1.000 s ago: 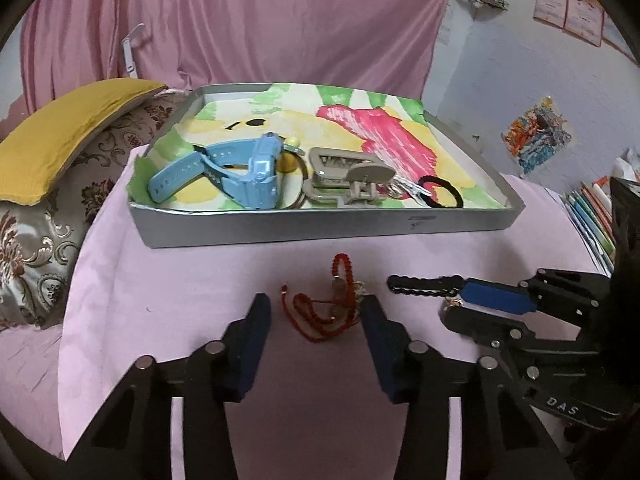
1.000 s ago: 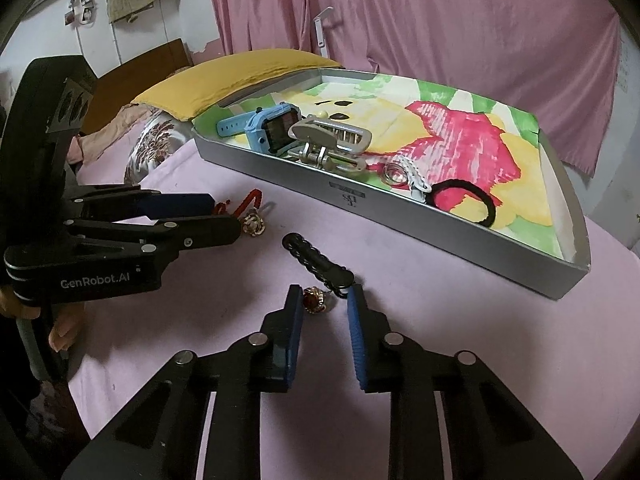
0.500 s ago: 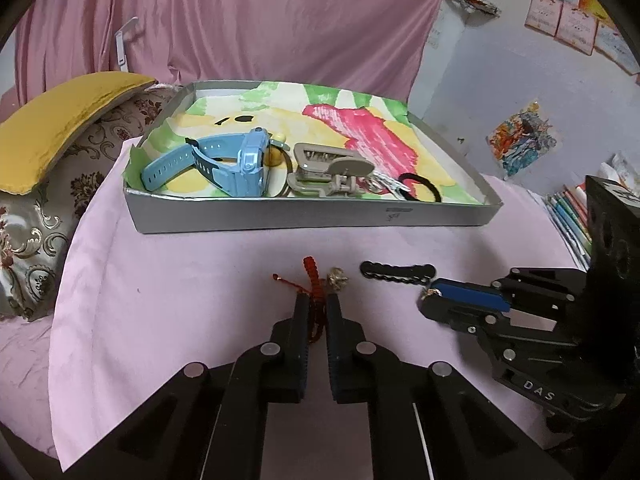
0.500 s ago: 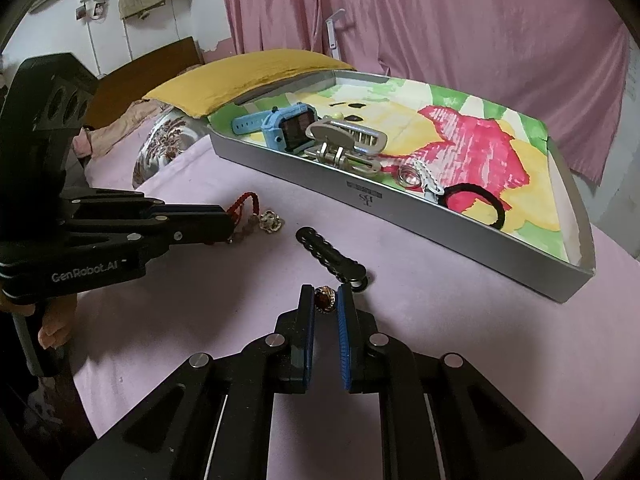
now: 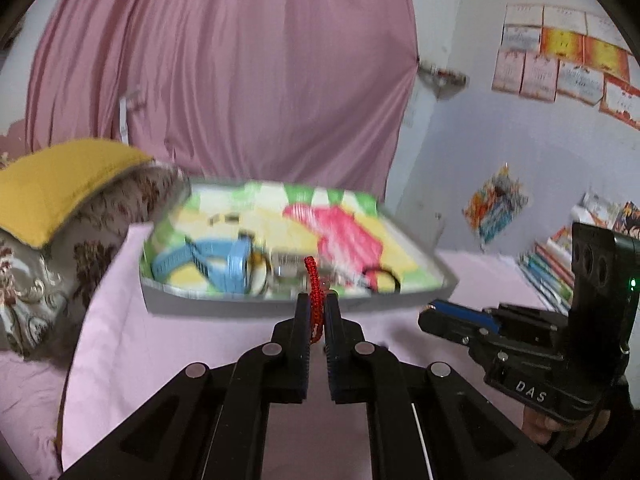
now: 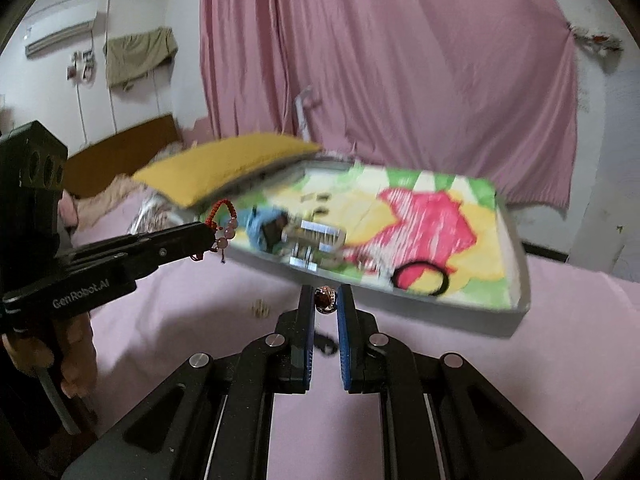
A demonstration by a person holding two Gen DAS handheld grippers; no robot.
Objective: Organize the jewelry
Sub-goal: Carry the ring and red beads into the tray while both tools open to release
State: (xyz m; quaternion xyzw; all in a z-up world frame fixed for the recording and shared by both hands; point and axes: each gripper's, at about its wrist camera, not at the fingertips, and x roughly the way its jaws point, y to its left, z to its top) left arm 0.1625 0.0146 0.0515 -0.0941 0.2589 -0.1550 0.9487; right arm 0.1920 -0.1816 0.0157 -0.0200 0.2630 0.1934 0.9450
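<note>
My left gripper (image 5: 317, 304) is shut on a red cord bracelet (image 5: 313, 280) with pale pink beads (image 6: 225, 236) and holds it up above the pink cloth, in front of the grey tray (image 5: 224, 305). It also shows in the right wrist view (image 6: 208, 236). My right gripper (image 6: 326, 298) is shut on a small dark ring (image 6: 325, 299), lifted before the tray's near wall (image 6: 440, 312). It also shows in the left wrist view (image 5: 432, 312). A black hair clip (image 6: 325, 345) lies on the cloth under my right gripper.
The tray holds a blue watch (image 5: 216, 268), a silver clasp (image 6: 316, 240) and a black hair tie (image 6: 420, 278) on a colourful liner. A small gold piece (image 6: 261, 307) lies on the cloth. A yellow cushion (image 5: 52, 184) lies left. Pink curtain behind.
Both grippers shut on their pieces and lifted them off the cloth, moving toward the tray. The view is blurred by the motion.
</note>
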